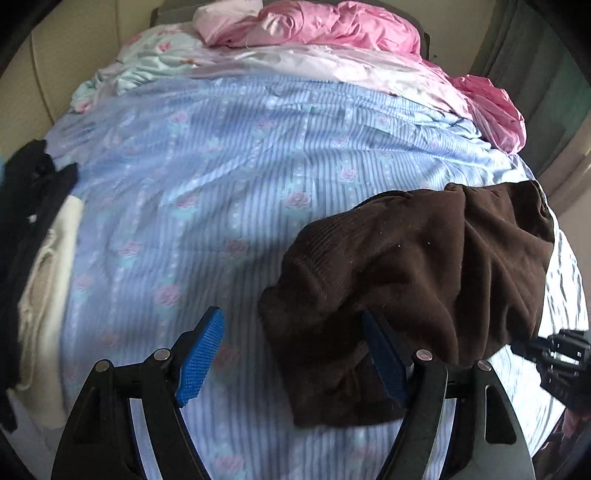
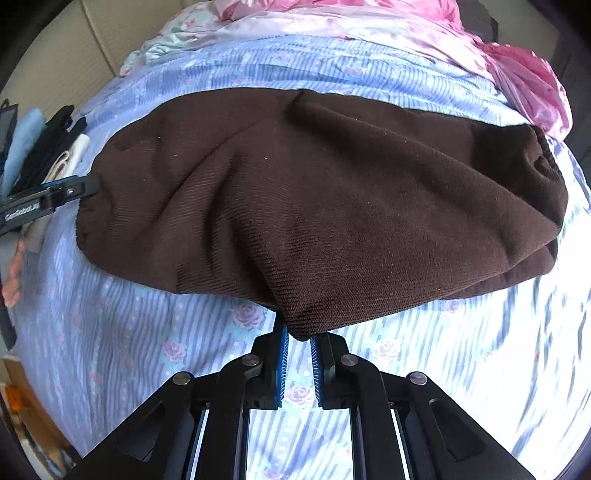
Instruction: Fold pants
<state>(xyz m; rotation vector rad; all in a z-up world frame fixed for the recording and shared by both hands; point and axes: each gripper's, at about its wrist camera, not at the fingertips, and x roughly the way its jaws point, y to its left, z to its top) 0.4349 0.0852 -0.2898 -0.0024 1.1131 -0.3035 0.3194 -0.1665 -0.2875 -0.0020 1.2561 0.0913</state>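
Dark brown pants (image 2: 332,199) lie folded in a wide band across the blue striped bedsheet (image 2: 110,332). My right gripper (image 2: 297,332) is shut on the pants' near edge, which bunches between the blue pads. In the left wrist view the pants (image 1: 413,280) lie to the right. My left gripper (image 1: 295,350) is open; its right finger (image 1: 384,362) sits under the pants' left end and its left finger (image 1: 201,358) is over bare sheet. The left gripper also shows in the right wrist view (image 2: 70,190) at the pants' left end. The right gripper shows at the left wrist view's right edge (image 1: 554,354).
Pink and pale crumpled bedding (image 1: 332,33) is piled at the far end of the bed. Black (image 1: 26,206) and cream (image 1: 48,295) garments lie at the bed's left edge. A beige wall (image 1: 55,55) is at far left.
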